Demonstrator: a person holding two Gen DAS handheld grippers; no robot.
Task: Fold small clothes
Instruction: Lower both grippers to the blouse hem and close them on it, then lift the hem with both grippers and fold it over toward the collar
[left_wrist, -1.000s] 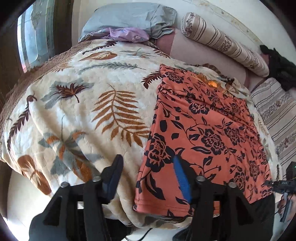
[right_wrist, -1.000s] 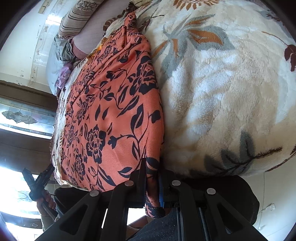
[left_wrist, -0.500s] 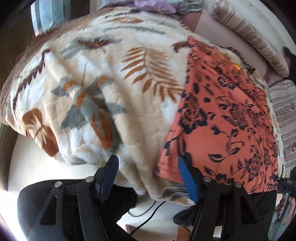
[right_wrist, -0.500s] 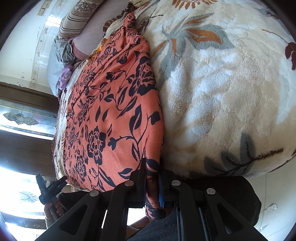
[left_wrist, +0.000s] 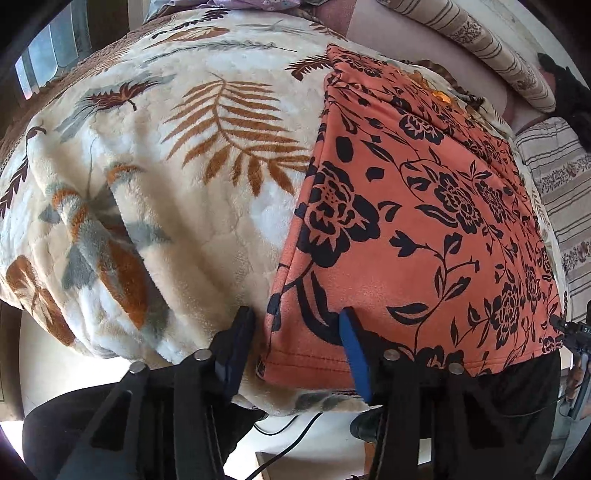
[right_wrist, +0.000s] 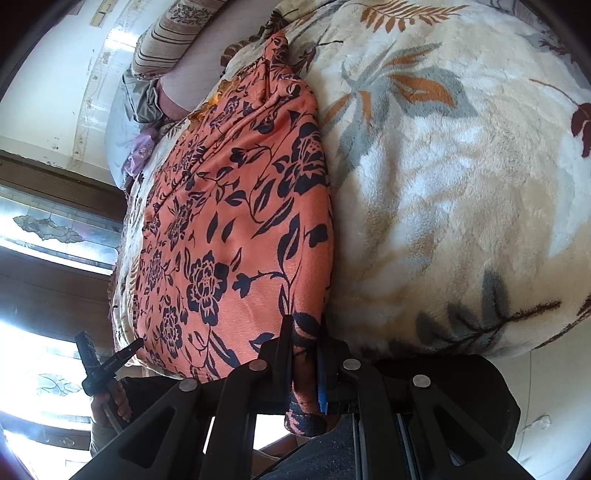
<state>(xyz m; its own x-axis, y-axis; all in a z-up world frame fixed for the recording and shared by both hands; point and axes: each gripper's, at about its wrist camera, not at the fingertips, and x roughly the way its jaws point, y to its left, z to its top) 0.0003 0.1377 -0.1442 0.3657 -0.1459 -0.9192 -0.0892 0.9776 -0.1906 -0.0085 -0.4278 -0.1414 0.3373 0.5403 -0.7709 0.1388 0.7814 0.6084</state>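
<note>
An orange garment with a black flower print (left_wrist: 413, 221) lies flat on a cream blanket with leaf patterns (left_wrist: 166, 184); it also shows in the right wrist view (right_wrist: 236, 229). My left gripper (left_wrist: 295, 325) is open, its two fingers straddling the garment's near left hem corner at the bed's edge. My right gripper (right_wrist: 304, 332) is shut on the garment's near right hem corner, with cloth hanging out below the fingers. The left gripper also shows in the right wrist view (right_wrist: 107, 358), small, at the garment's far corner.
Striped bolster pillows (left_wrist: 480, 40) and a grey pillow (right_wrist: 122, 122) lie at the head of the bed. A striped sheet (left_wrist: 561, 192) lies to the right. A window (right_wrist: 48, 229) is beside the bed. Cables (left_wrist: 288, 435) run on the floor below.
My left gripper dipped below the bed edge, then came back up and right so its open fingers now straddle the garment's left hem corner. My right gripper stayed shut on its corner.
</note>
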